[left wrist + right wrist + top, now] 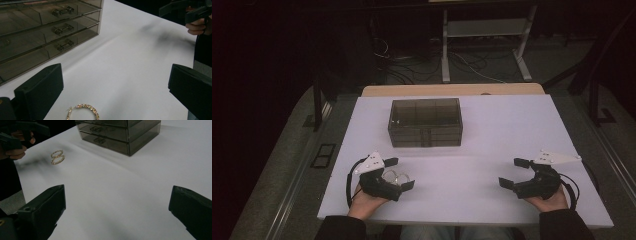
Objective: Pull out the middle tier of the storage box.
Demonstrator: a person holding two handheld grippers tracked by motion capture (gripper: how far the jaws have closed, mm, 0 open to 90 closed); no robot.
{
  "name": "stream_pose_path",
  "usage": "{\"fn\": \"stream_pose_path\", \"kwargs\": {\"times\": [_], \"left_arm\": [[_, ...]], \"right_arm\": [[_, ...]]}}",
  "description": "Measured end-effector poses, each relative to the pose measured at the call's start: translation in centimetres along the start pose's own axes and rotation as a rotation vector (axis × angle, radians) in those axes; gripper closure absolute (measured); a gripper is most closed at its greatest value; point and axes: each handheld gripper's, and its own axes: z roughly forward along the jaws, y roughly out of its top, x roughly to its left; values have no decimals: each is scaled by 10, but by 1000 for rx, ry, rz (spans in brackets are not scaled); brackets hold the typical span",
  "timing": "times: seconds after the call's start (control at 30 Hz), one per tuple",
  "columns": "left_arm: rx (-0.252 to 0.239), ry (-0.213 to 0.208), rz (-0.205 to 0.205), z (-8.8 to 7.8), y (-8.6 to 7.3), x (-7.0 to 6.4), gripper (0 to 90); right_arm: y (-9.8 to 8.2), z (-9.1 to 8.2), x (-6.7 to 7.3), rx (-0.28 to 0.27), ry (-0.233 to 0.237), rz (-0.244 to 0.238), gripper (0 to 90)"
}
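Left claw (398, 173) held wide near the desk's (462, 200) front-left corner, two thin gold studded hoop earrings (395, 176) lying flat between its black jaws, untouched, right claw (514, 173) also wide by the front-right corner, smoky clear plastic drawer box (425, 122) toward the far edge.

My tongs (117, 82) have matt black plastic jaws. The hoop earrings (57, 157) look like gold metal, rough with small shiny stones. The drawer box (425, 122) is smoky clear plastic, glossy, with metal handles. The surface (482, 165) is white, smooth and matt.
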Motion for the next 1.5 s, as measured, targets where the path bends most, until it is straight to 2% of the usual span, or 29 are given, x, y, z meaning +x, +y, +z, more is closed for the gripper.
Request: {"fn": "stream_pose_path", "kwargs": {"times": [0.27, 0.4, 0.53, 0.77, 0.87, 0.97, 1.23, 1.5], "left_arm": [[2, 0, -6, -1, 1, 0, 0], [22, 6, -7, -1, 2, -1, 0], [34, 15, -4, -3, 5, -5, 0], [63, 28, 0, -3, 12, -6, 0], [70, 37, -11, -3, 16, -5, 0], [71, 30, -41, -3, 20, -4, 0], [80, 33, -71, -3, 30, -1, 0], [84, 41, -72, 4, 35, 3, 0]], "right_arm": [[-1, 0, 0, 5, 0, 1, 3], [-1, 0, 1, 4, -5, 4, 3], [-2, -1, 0, 12, -31, -4, 3], [-2, -2, -2, 21, -38, -2, 3], [-2, -1, -2, 30, -37, -9, 3], [-2, 0, -1, 34, -32, -14, 3], [-2, 1, -1, 40, -25, -20, 3], [-2, 3, 1, 55, -16, -27, 3]]}}
